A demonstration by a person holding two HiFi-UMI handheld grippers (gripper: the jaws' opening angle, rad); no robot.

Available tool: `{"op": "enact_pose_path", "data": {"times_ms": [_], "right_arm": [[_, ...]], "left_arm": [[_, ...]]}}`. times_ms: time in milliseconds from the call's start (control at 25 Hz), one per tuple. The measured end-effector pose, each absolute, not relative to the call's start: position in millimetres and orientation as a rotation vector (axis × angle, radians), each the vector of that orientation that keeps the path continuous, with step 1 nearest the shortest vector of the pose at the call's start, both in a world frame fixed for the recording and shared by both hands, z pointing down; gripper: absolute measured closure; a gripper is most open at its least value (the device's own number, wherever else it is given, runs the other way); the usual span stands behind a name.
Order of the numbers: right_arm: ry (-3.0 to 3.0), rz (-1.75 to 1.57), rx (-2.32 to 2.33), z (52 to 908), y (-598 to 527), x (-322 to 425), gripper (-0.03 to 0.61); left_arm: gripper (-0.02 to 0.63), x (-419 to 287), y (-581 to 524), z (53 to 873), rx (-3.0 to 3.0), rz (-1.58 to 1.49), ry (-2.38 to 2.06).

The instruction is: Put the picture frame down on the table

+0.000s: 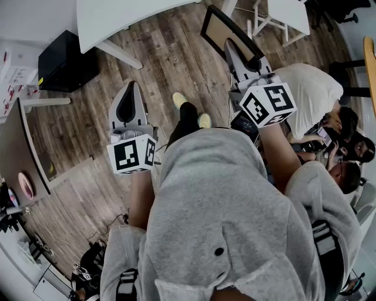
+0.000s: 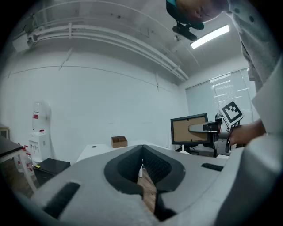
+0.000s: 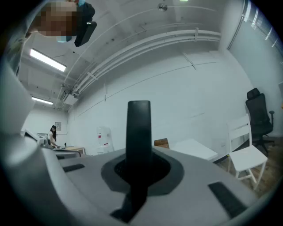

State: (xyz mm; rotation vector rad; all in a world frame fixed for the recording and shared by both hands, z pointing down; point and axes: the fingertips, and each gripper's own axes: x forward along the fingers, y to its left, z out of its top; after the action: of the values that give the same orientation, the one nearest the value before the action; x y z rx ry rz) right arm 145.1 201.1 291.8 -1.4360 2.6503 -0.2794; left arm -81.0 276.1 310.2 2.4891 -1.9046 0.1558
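Observation:
The picture frame (image 1: 218, 27), black-rimmed with a brown back, is held upright above the wood floor, and my right gripper (image 1: 230, 46) is shut on its edge. In the right gripper view the frame (image 3: 139, 132) shows edge-on as a dark bar between the jaws of the right gripper (image 3: 139, 170). My left gripper (image 1: 129, 89) is shut and holds nothing, level with the person's left side; its jaws meet in the left gripper view (image 2: 142, 170). That view also shows the frame (image 2: 189, 130) off to the right. A white table (image 1: 111, 17) lies ahead.
A small brown box (image 2: 118, 141) stands on the white table (image 2: 99, 152). A black case (image 1: 64, 59) sits on the floor at the left. Seated people (image 1: 346, 141) are close on the right. A white chair (image 3: 246, 154) and second white table (image 1: 291, 13) are at the far right.

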Motion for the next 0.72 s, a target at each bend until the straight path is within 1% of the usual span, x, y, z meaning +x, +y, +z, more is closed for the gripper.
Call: {"op": "enact_pose_path", "data": {"times_ms": [720], "right_arm": [[2.577,-0.353,-1.386,283.3,219.2,158.7,0.548]], "left_arm": [[0.594,-64.2,296.1,303.6,2.497,0.149,-1.917]]}}
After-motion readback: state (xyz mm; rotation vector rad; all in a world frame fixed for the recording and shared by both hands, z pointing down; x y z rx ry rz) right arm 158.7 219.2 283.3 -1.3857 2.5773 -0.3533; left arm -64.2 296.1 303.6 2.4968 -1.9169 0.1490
